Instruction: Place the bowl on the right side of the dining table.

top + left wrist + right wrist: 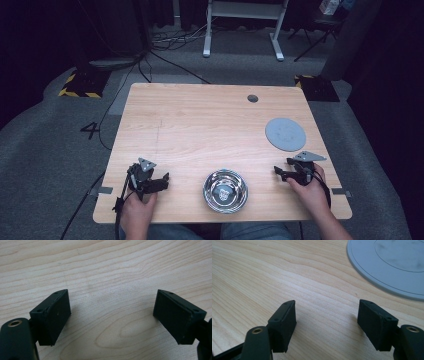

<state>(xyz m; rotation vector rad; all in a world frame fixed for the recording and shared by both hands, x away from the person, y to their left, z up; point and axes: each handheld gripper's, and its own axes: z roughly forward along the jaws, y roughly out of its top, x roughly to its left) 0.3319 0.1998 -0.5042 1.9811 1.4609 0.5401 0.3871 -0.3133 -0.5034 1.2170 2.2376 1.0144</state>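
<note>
- Two hands came in over the near table (200,125) edge, one to each side of the steel bowl (225,190), each holding a gripper.
- Left of the bowl, the left gripper (161,181) lay low over the wood with its tips pointing toward the bowl, close to it but apart from it.
- In the left gripper view, the left gripper (111,315) had its jaws spread wide, with bare wood grain between the pads and nothing held.
- Right of the bowl, the right gripper (278,172) also pointed inward toward the bowl, a little farther from it.
- In the right gripper view, the right gripper (327,323) stood fully spread and empty, its pads over bare wood.
- The grey disc (285,133) lay flat beyond the bowl and to its right, just past the right hand (310,192); its rim showed ahead of the right jaws.
- The bowl sat upright near the table's front edge, touched by neither gripper.
- The left hand (137,207) gripped its tool from behind, wrist at the table edge.
</note>
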